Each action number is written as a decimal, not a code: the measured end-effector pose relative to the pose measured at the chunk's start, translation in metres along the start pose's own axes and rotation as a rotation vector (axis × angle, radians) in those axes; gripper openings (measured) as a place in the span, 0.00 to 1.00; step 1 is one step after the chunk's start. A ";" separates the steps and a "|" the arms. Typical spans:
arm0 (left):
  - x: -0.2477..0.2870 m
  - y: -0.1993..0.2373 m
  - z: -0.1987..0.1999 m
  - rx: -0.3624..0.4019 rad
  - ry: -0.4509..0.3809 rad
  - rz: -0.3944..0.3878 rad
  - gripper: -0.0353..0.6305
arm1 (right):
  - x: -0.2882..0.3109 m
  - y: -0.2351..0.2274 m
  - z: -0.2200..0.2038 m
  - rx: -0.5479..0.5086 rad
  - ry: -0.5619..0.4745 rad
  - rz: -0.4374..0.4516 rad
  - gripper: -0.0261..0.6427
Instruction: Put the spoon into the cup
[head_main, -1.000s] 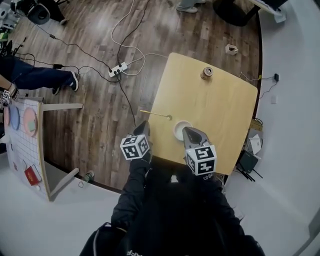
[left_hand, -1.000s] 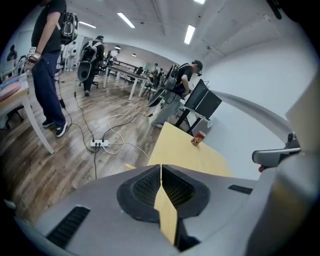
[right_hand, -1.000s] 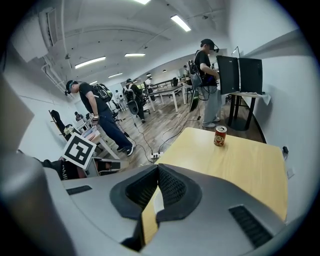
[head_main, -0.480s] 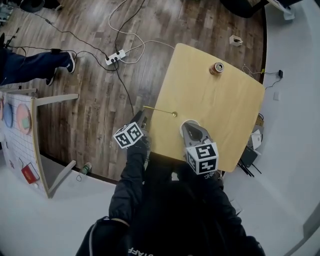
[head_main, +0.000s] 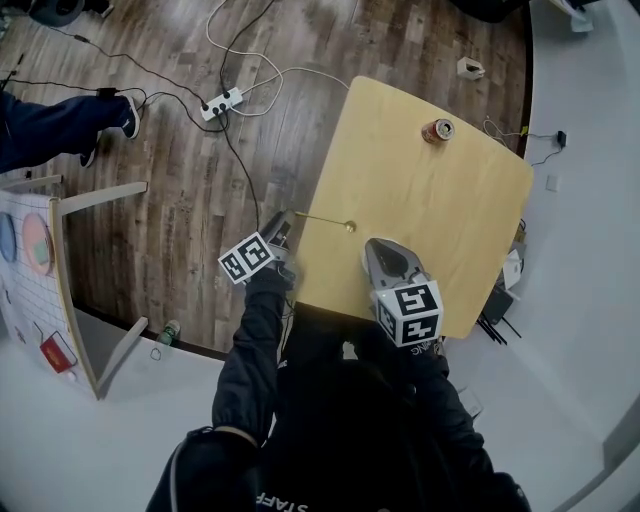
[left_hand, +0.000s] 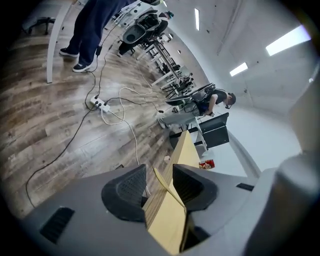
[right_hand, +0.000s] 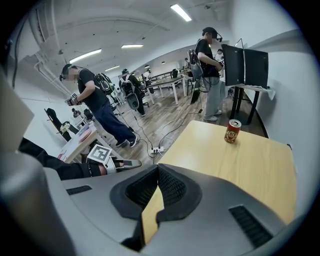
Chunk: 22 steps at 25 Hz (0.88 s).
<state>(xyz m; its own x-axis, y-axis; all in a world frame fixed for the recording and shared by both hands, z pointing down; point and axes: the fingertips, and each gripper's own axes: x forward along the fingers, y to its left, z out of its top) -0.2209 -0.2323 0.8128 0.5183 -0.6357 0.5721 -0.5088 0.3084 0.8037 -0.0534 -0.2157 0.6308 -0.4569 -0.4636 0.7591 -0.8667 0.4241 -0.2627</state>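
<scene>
Left hand-held gripper (left_hand: 160, 186) is opening, pads either side of the gold spoon (head_main: 325, 220) handle, not pinching. Spoon lies at the desk (head_main: 450, 220) left edge, frame centre. Probably light, stiff, slick: pinch the handle end. Right hand-held gripper (right_hand: 158, 170) clenched, empty. Cup not visible.

Black sleeves (head_main: 250, 345); grey left gripper (head_main: 284, 219) and right gripper (head_main: 373, 247) carry black-white marker cubes (head_main: 247, 258).

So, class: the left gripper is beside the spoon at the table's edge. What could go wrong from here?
The spoon handle overhangs the table edge; a bump from the left gripper could tip it onto the floor. Its opening jaws straddle handle and table edge, so closing may catch the edge instead.
</scene>
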 end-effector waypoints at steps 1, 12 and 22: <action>0.003 0.002 0.000 -0.007 0.008 -0.007 0.29 | 0.001 0.000 -0.001 0.004 0.004 -0.002 0.07; 0.014 -0.008 -0.001 -0.136 0.031 -0.206 0.13 | 0.006 -0.002 -0.011 0.035 0.015 -0.014 0.07; -0.011 -0.055 0.010 -0.123 -0.034 -0.336 0.11 | -0.005 0.001 -0.006 0.029 -0.017 -0.005 0.07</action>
<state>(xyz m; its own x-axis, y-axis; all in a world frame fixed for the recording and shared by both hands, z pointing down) -0.2055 -0.2492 0.7611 0.6187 -0.7384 0.2683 -0.2258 0.1600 0.9609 -0.0510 -0.2078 0.6303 -0.4560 -0.4792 0.7499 -0.8743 0.3989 -0.2767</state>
